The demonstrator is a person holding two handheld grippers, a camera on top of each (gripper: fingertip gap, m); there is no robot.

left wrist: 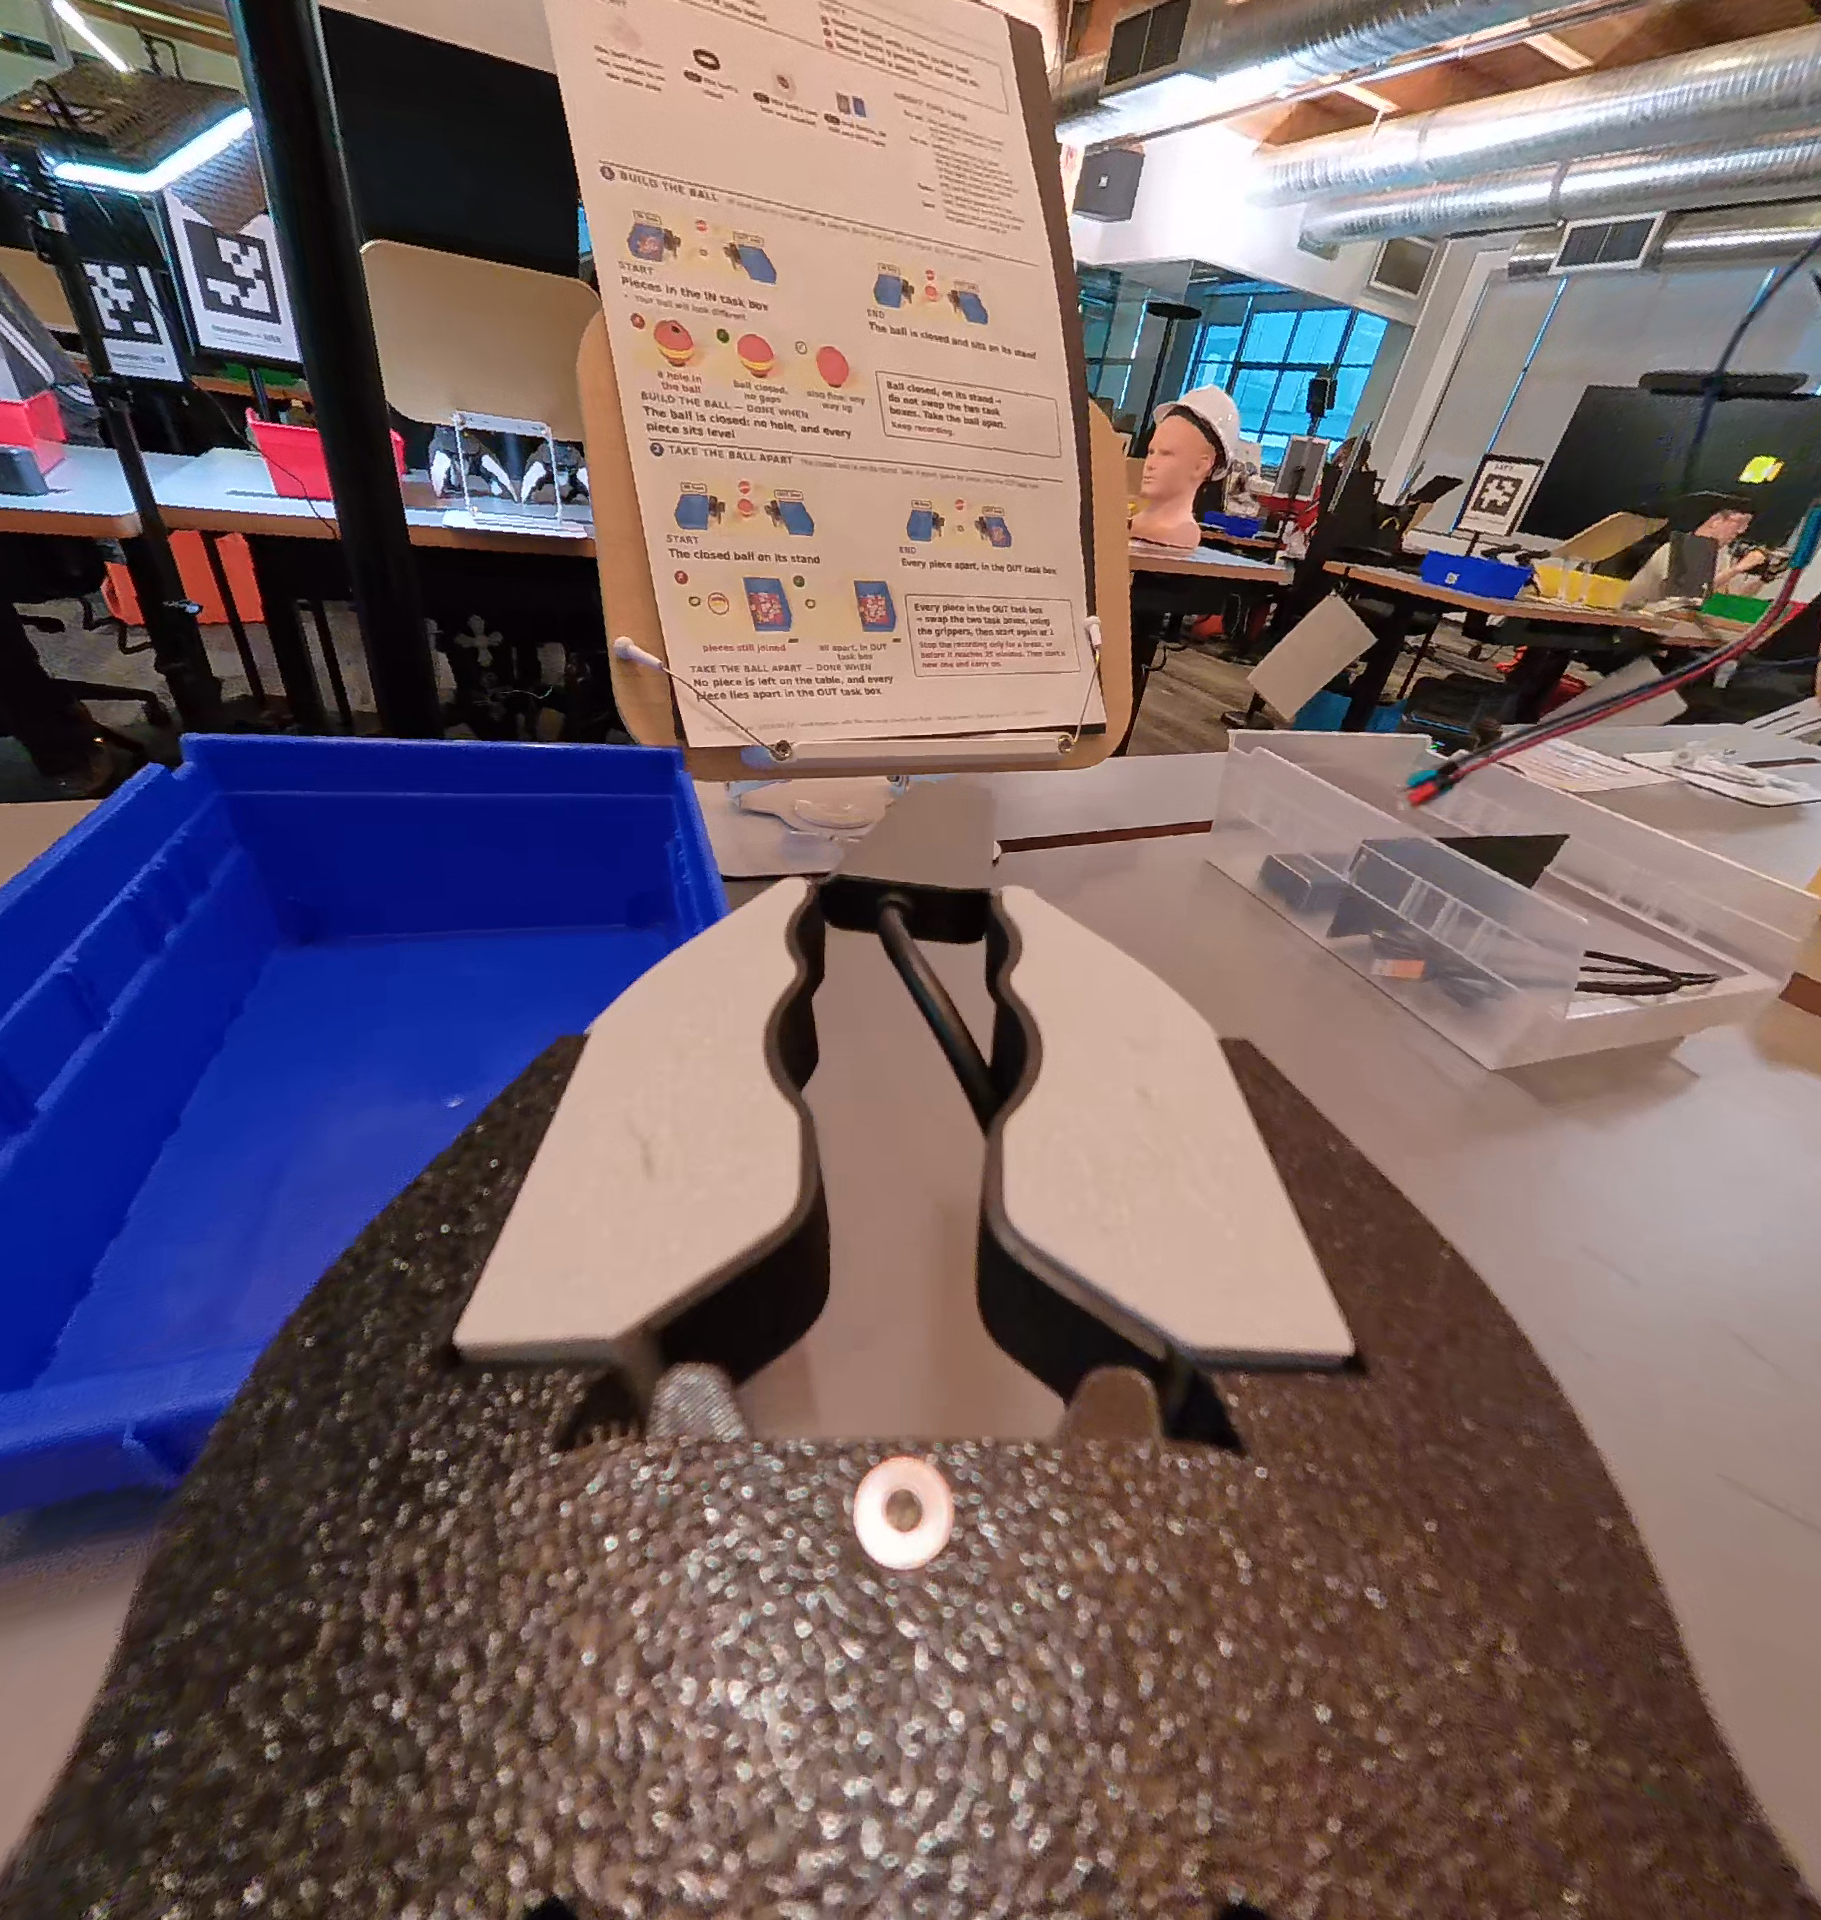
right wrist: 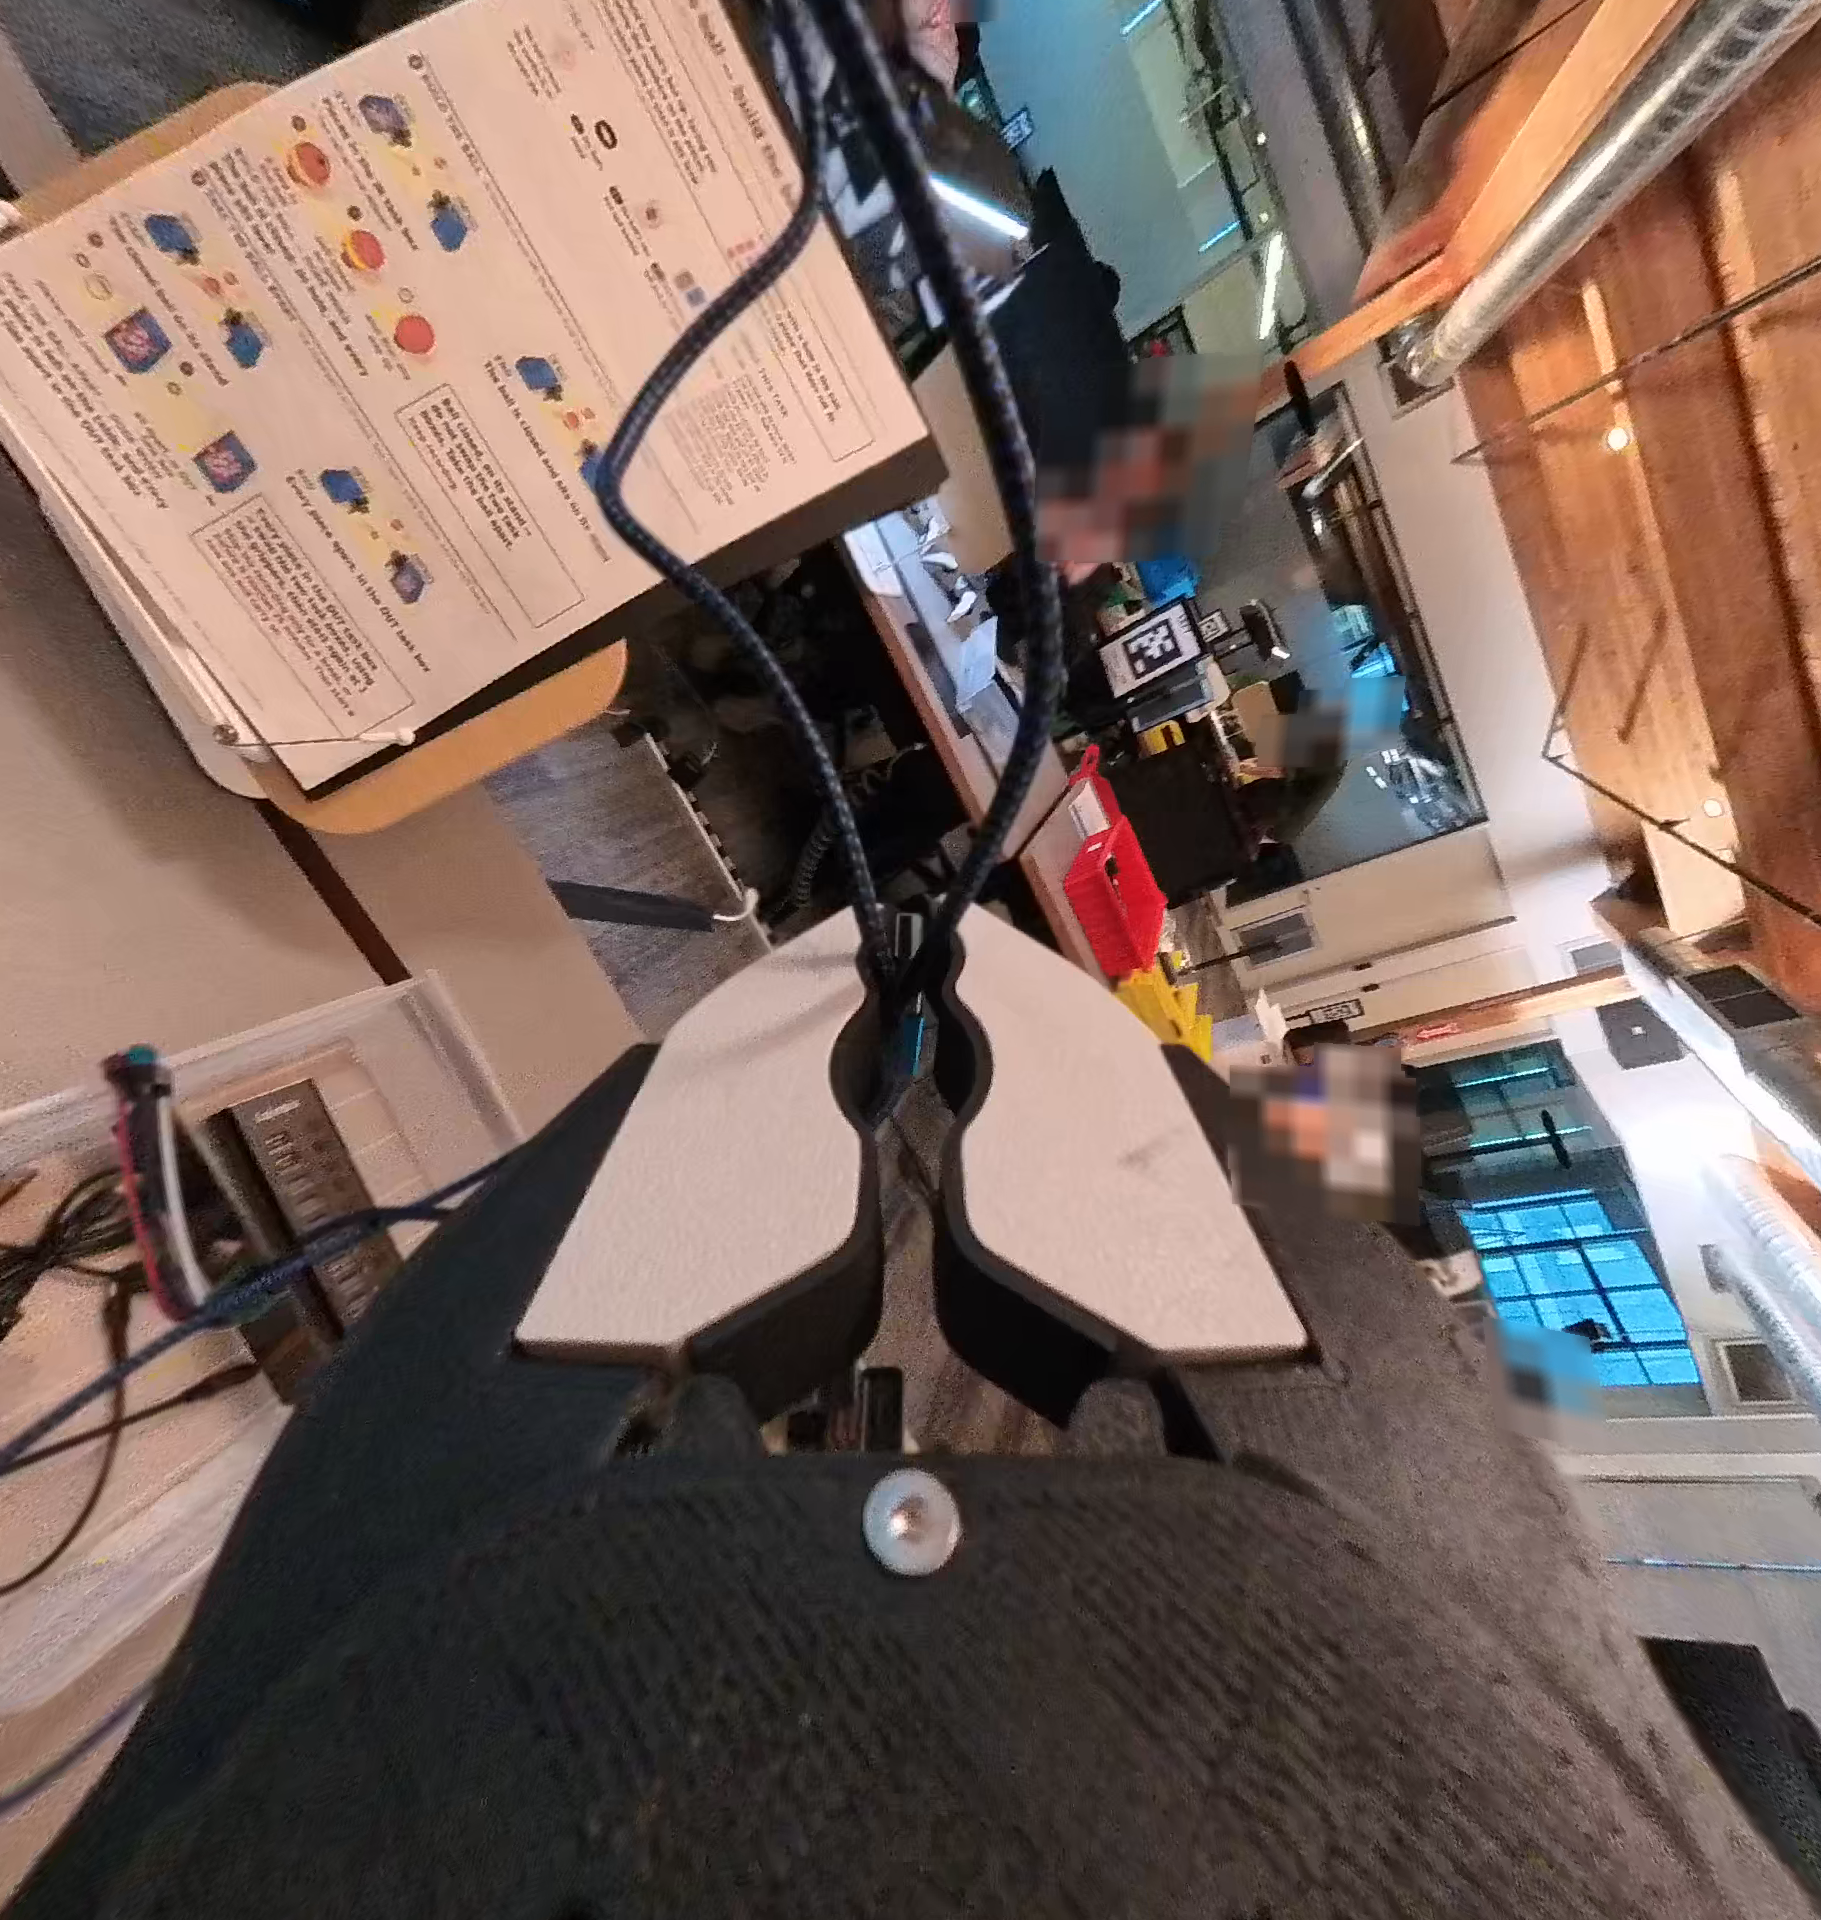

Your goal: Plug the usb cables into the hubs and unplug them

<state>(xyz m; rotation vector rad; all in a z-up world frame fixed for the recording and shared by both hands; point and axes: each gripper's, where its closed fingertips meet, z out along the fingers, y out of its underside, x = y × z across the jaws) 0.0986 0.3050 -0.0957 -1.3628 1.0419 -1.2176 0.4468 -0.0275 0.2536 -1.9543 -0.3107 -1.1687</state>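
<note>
In the left wrist view my left gripper (left wrist: 906, 899) is shut on a small dark hub (left wrist: 921, 847) at its fingertips. The hub is held above the table, and its black cord (left wrist: 937, 1008) runs back between the fingers. In the right wrist view, which is rolled sideways, my right gripper (right wrist: 911, 951) is shut on a dark blue braided USB cable (right wrist: 833, 790). The cable's plug (right wrist: 911, 1023), with a blue part, sits between the fingers. The cable loops away in front of the instruction sheet. Red and dark cable ends (left wrist: 1446, 779) hang in from the upper right over the tray.
A clear plastic tray (left wrist: 1664, 997) with more hubs and black cables stands on the right, and it also shows in the right wrist view (right wrist: 386, 1029). A blue bin (left wrist: 314, 1039) stands on the left. An instruction sheet on a stand (left wrist: 833, 416) stands behind the hub. The gap from one gripper's tips to the other's is roughly 60 centimeters.
</note>
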